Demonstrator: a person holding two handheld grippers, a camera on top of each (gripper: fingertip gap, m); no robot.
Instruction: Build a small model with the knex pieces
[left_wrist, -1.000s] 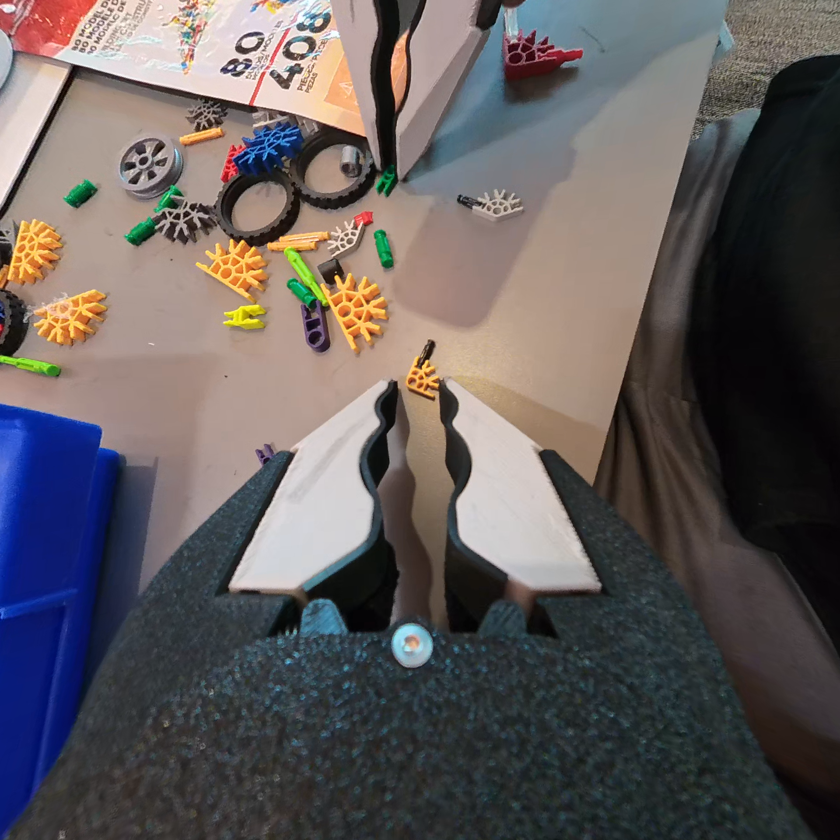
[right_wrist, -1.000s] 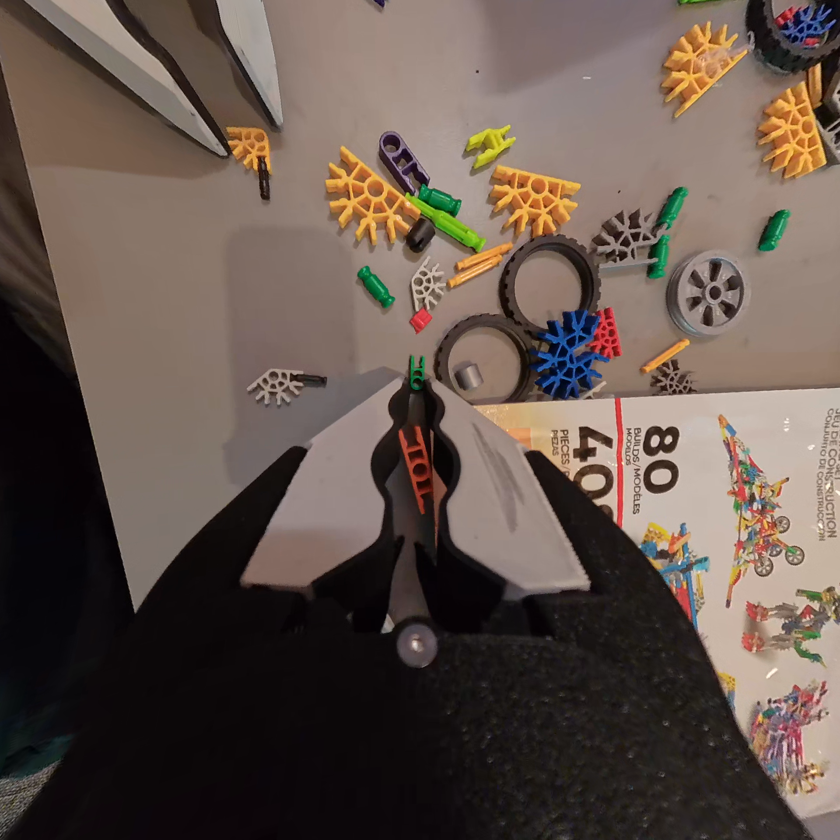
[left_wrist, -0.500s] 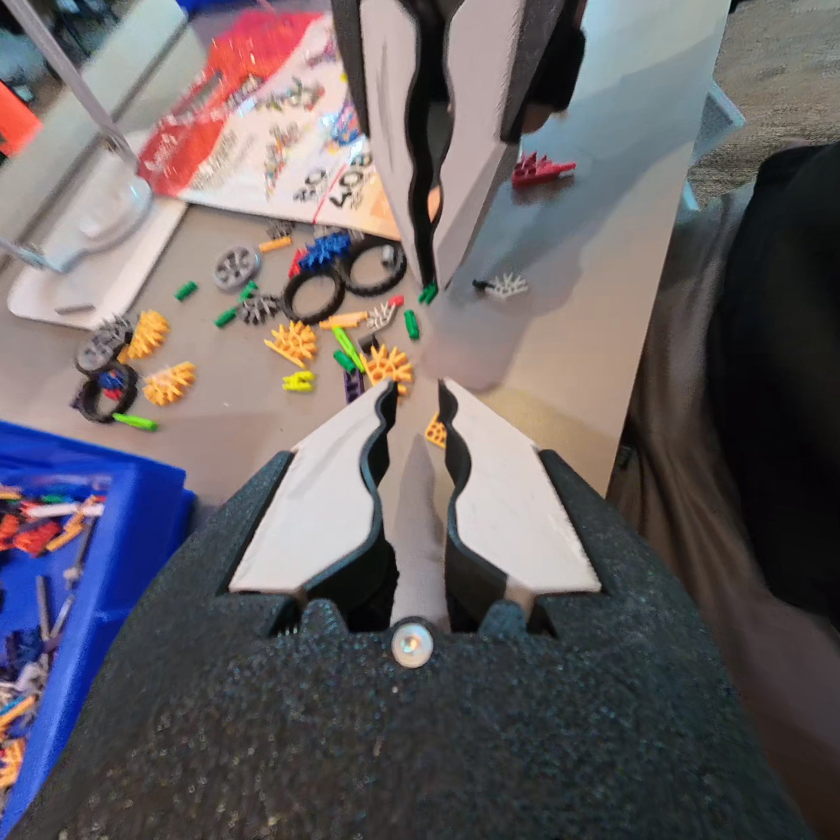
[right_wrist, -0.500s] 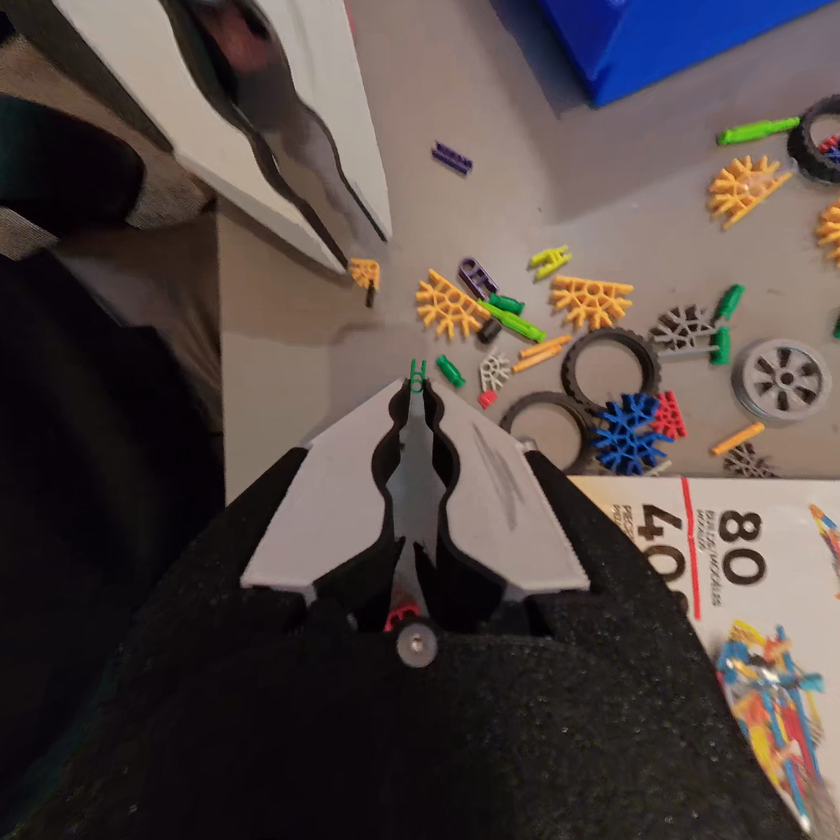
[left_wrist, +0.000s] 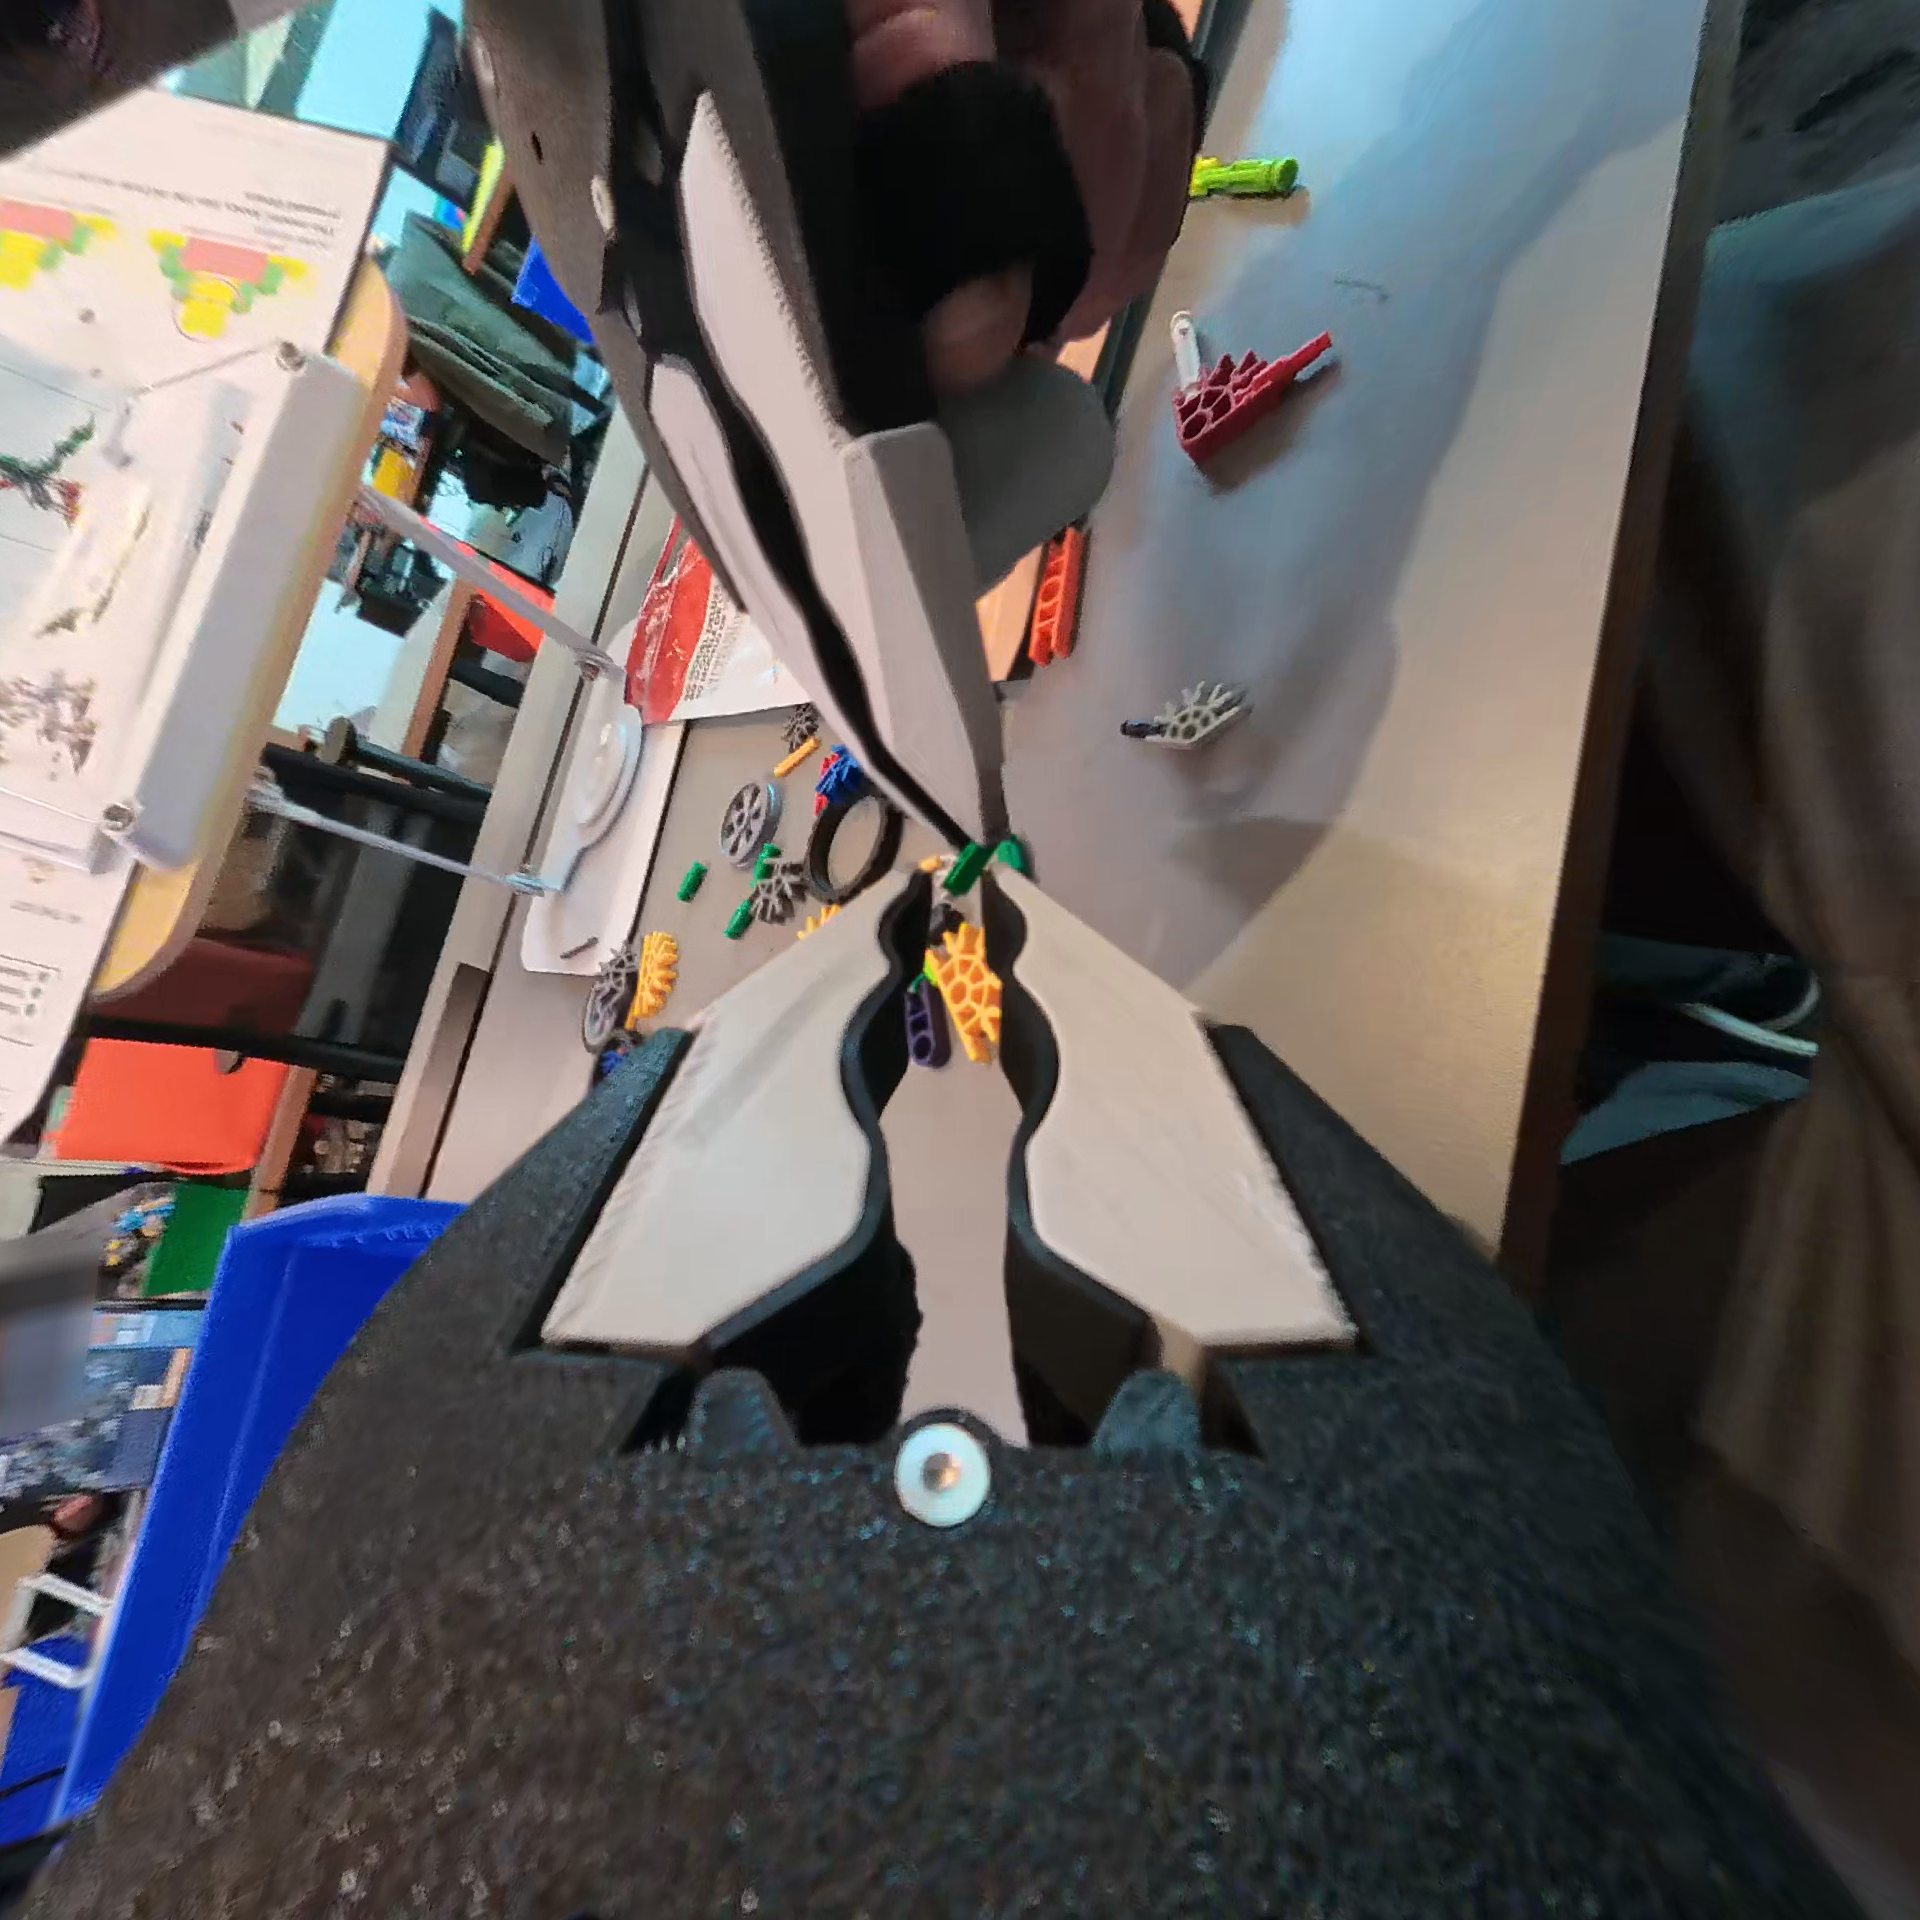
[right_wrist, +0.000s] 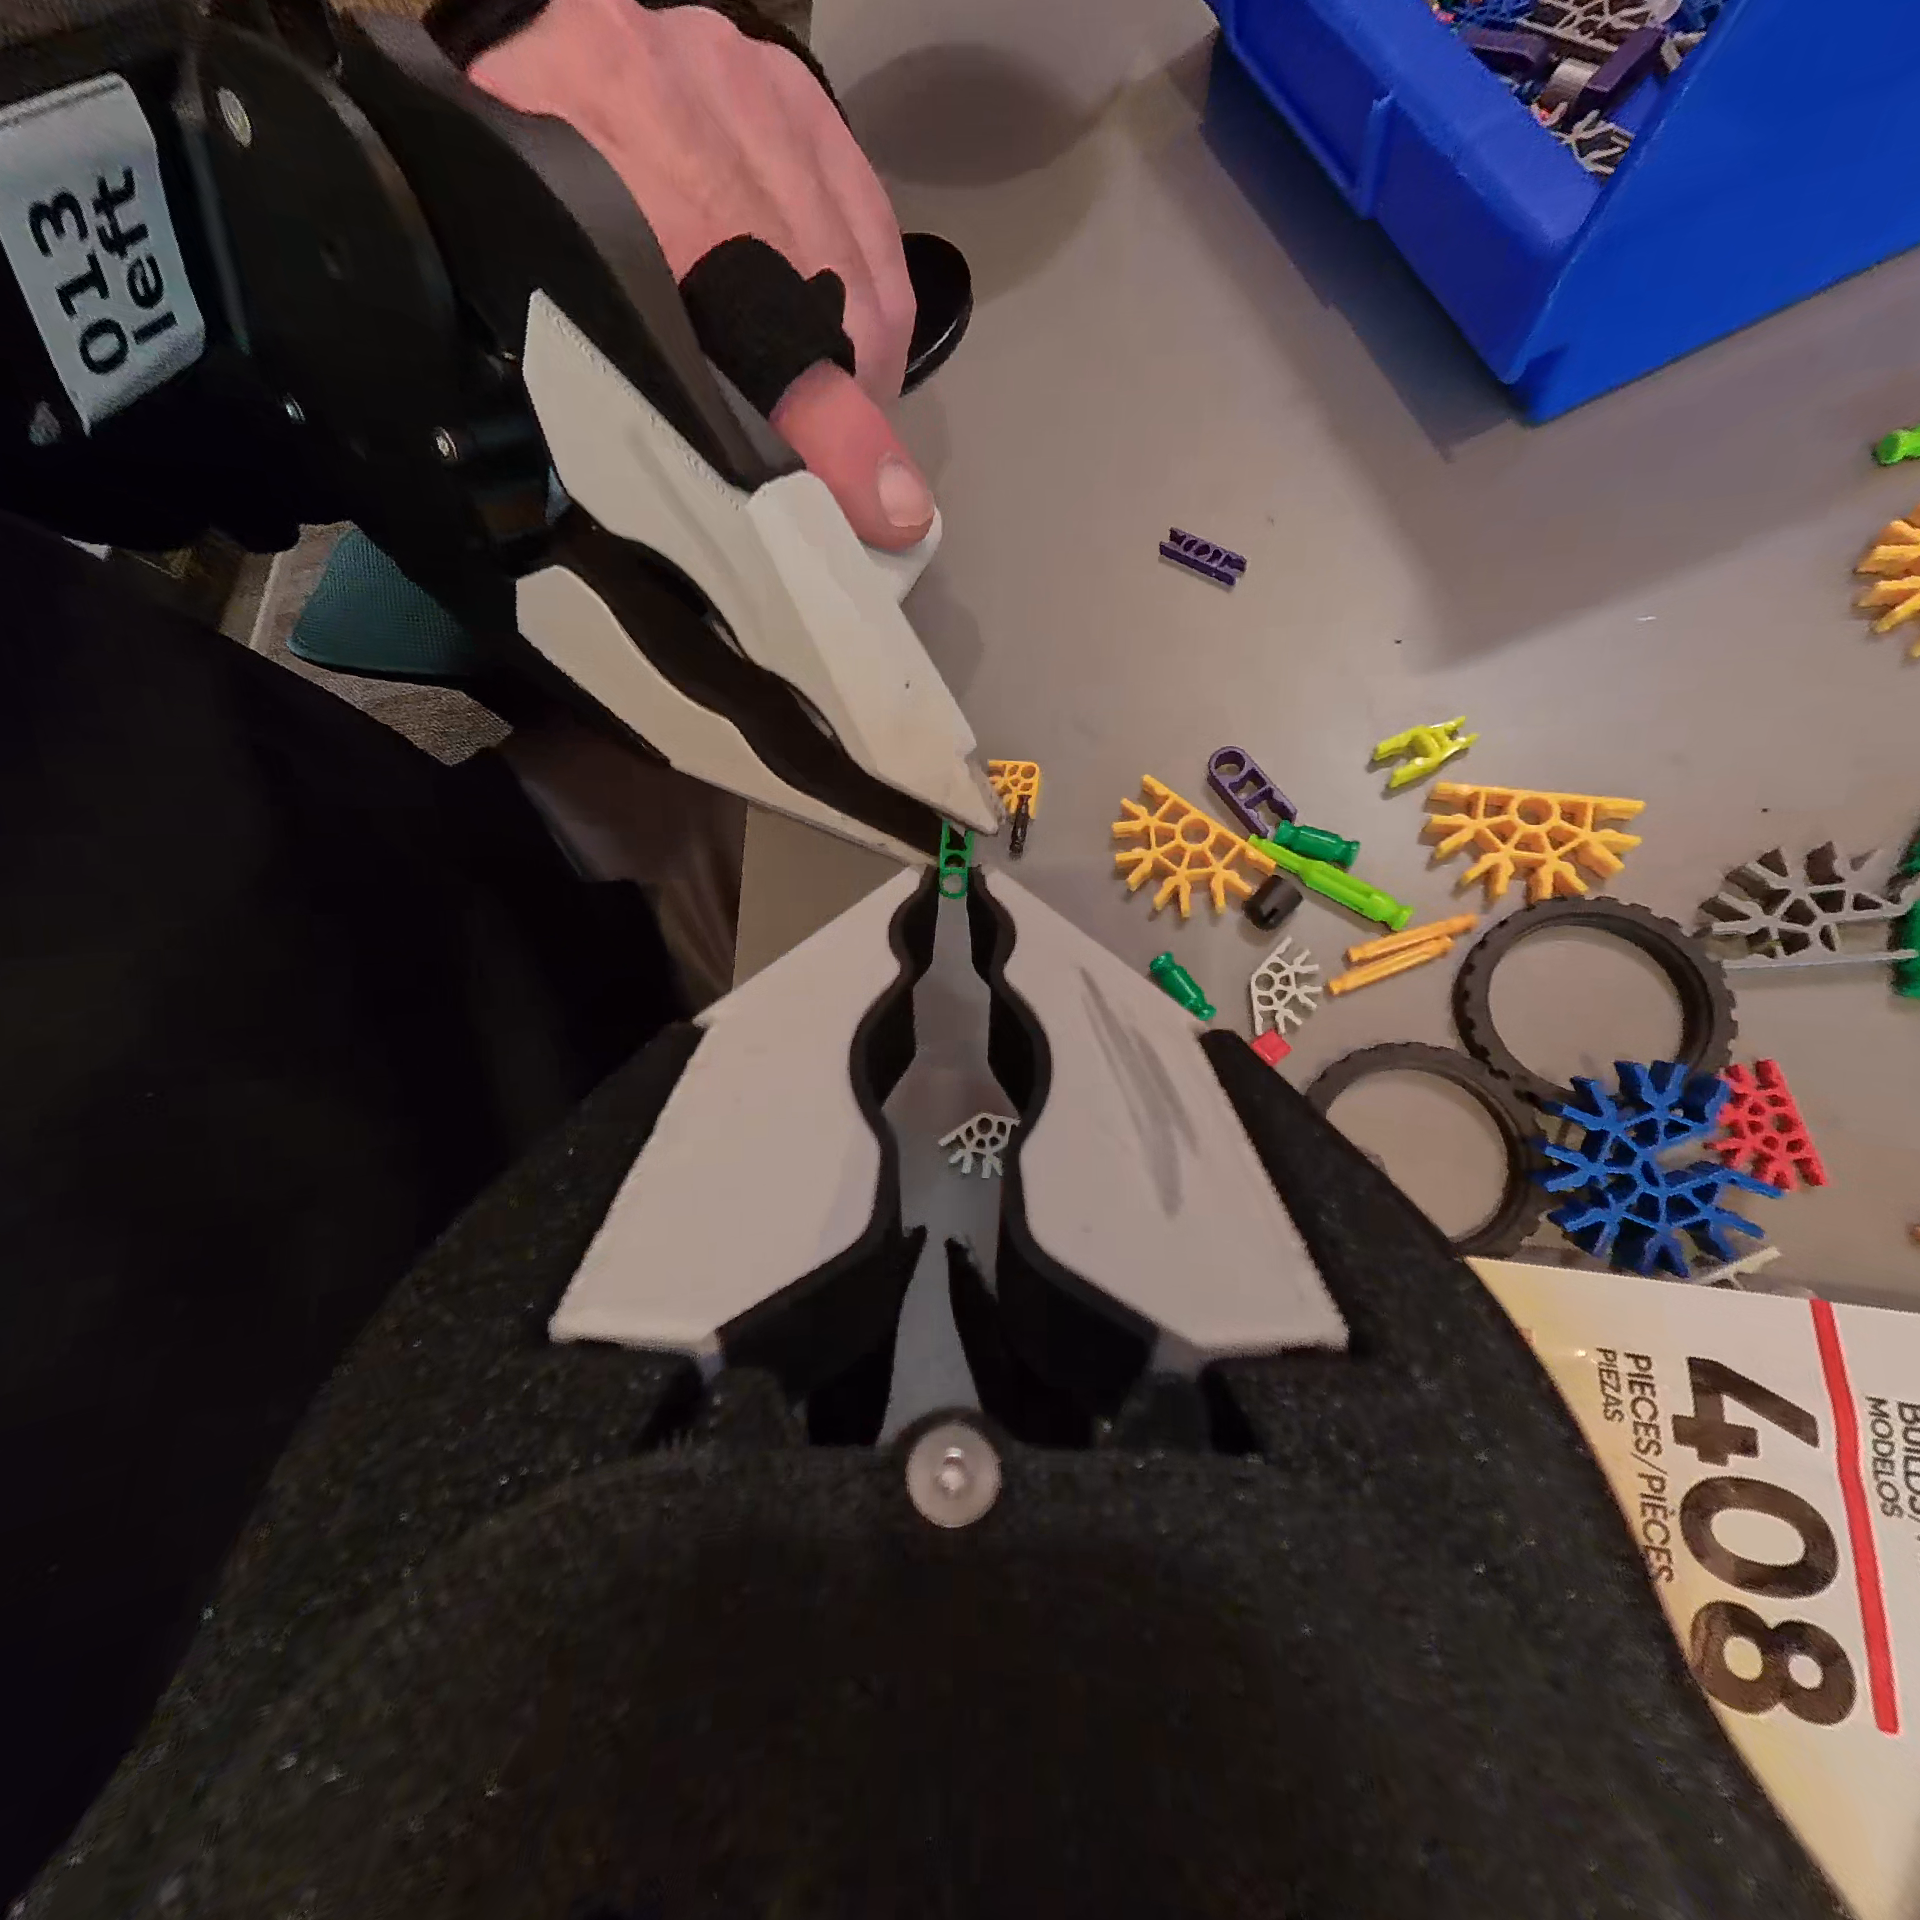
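Right gripper (right_wrist: 954, 883) clamped on green rod (right_wrist: 953, 868) | left gripper (left_wrist: 954, 888) apart, seemingly touching rod | grey table (right_wrist: 1143, 416)

- Your right gripper (right_wrist: 954, 883) pinches a small green connector (right_wrist: 953, 868) at its fingertips, lifted above the grey table (right_wrist: 1195, 416).
- Your left gripper (right_wrist: 961, 826), jaws narrowly parted, meets that green piece tip to tip.
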